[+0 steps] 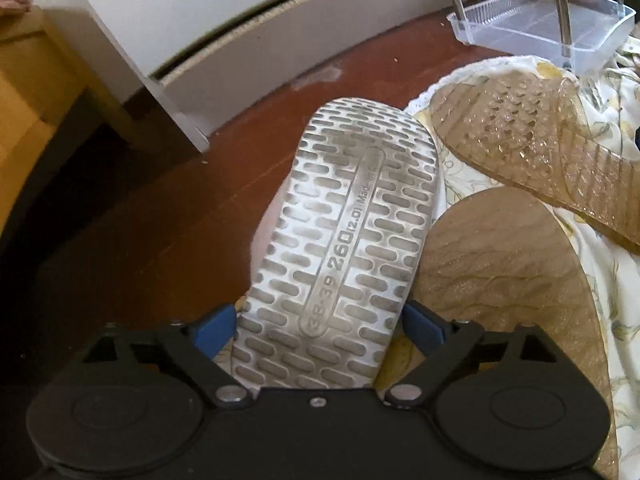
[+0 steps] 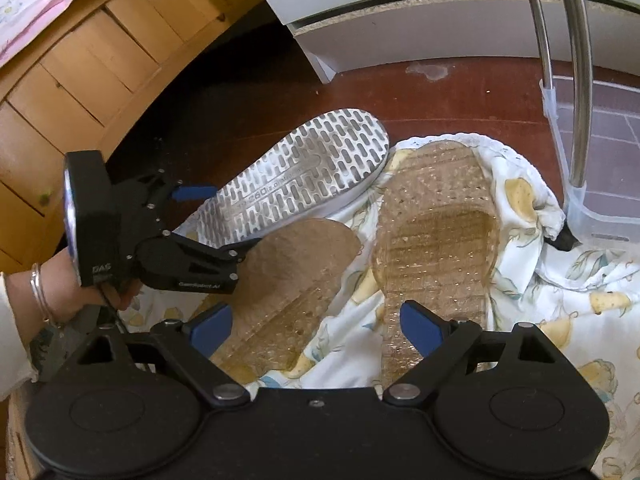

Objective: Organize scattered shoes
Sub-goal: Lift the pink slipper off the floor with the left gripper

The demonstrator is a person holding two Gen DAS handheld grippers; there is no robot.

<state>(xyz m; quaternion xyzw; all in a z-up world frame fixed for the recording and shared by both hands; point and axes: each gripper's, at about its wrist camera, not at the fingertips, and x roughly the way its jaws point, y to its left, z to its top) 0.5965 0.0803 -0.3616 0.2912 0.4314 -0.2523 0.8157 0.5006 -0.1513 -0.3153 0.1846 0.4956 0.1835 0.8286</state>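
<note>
The left gripper (image 1: 318,326) stands with its jaws spread wide around the heel of a white slipper (image 1: 340,236) that lies sole-up, grey brick-pattern tread showing; the blue pads (image 1: 212,330) flank the sole's edges with narrow gaps visible, so nothing is clamped. From the left wrist view the slipper runs from the centre toward 12 o'clock, its toe over the dark red floor (image 1: 180,200). At 3 o'clock of it lies a translucent amber slipper (image 1: 500,280) turned sole-up, just beside and seemingly touching the white one's edge, and at 1 to 2 o'clock a second amber slipper (image 1: 540,148) lies upright with its bumpy footbed and strap visible. Both amber slippers rest on a white cloth with a yellow fruit print (image 1: 604,280). A clear plastic tray (image 1: 560,20) sits at 1 o'clock on the floor, with chrome tube legs (image 1: 560,4) rising through it, and a white cabinet base (image 1: 280,36) closes off 12 o'clock; a wooden bed frame (image 2: 80,72) fills 10 o'clock in the right wrist view. The right gripper (image 2: 316,324) hangs with jaws apart over the cloth between the two amber slippers, gripping nothing. A hand (image 2: 76,284) with bracelets holds the left gripper at 9 o'clock there.
</note>
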